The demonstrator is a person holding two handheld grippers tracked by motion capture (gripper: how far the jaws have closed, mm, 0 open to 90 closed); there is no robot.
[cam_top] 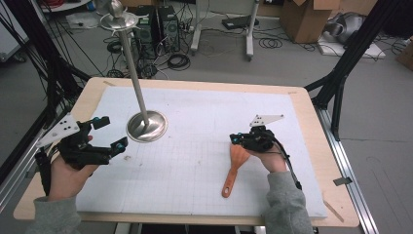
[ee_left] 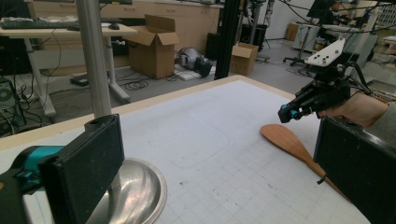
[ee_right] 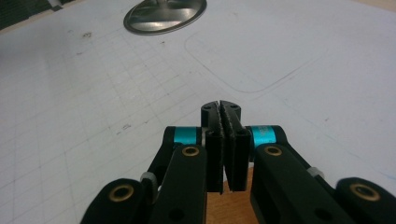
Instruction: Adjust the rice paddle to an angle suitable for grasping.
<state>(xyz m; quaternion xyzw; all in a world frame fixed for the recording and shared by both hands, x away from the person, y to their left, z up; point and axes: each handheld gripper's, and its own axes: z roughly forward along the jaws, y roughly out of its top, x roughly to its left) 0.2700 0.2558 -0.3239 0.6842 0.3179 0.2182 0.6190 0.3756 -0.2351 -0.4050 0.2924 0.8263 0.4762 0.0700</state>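
While right gripper [cam_top: 237, 140], jaws pressed together and empty, hovers over blade of flat orange-brown wooden spatula [cam_top: 234, 168] on white mat [cam_top: 195, 165]: light, rigid, smooth; best gripped mid-handle. Left gripper [cam_top: 111, 132] wide open, empty.

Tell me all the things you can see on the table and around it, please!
wooden spatula: one, orange-brown, lying on the white mat at the right, blade under the right gripper
metal stand: one, silver, round base on the mat left of the middle, with a tall pole rising from it
white mat: one, white with a faint grid, covering the table
table: one, light wood, edge showing around the mat
cardboard boxes: several, brown, on the floor behind the table
left gripper: one, black with teal parts, jaws open, near the stand's base
right gripper: one, black with teal parts, jaws shut, above the spatula's blade
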